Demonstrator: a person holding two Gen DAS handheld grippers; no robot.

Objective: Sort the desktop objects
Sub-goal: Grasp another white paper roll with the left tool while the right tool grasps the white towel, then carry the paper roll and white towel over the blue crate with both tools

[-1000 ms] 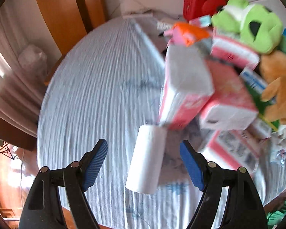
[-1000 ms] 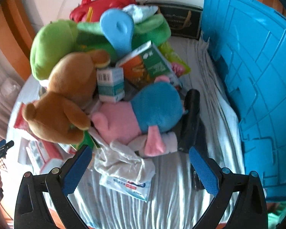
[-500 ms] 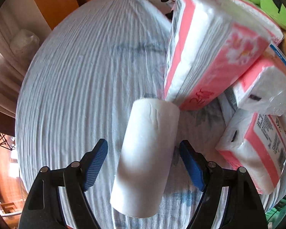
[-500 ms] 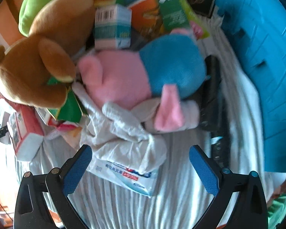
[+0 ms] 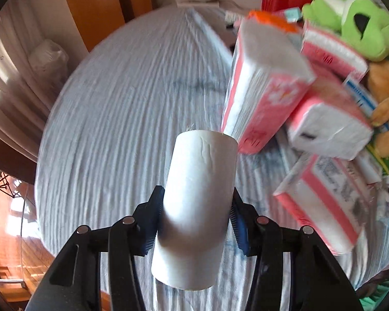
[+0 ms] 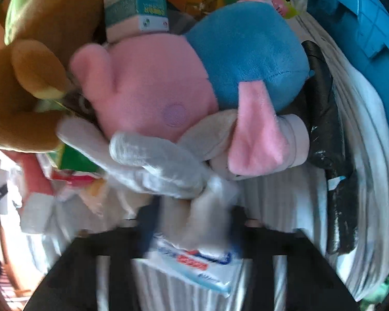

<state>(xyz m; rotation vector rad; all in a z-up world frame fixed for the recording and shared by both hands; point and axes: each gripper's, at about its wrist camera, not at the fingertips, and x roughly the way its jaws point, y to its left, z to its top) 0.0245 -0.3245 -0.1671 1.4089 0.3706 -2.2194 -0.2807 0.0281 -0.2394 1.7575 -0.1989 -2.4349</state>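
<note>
While your left gripper [image 5: 194,223] has just been closing, pads now pressed on the white paper roll [image 5: 197,202] over the striped cloth [image 5: 111,119], your right gripper [image 6: 192,220] has just been closing on the crumpled white bag [image 6: 207,207] below the pink-blue plush [image 6: 194,77]. Grasp step; next, lift both clear, probably toward the blue bin [image 6: 370,26].

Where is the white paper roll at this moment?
In the left wrist view the white paper roll sits low in the centre, clamped in the left gripper, with a pink tissue pack just beyond its far end.
</note>
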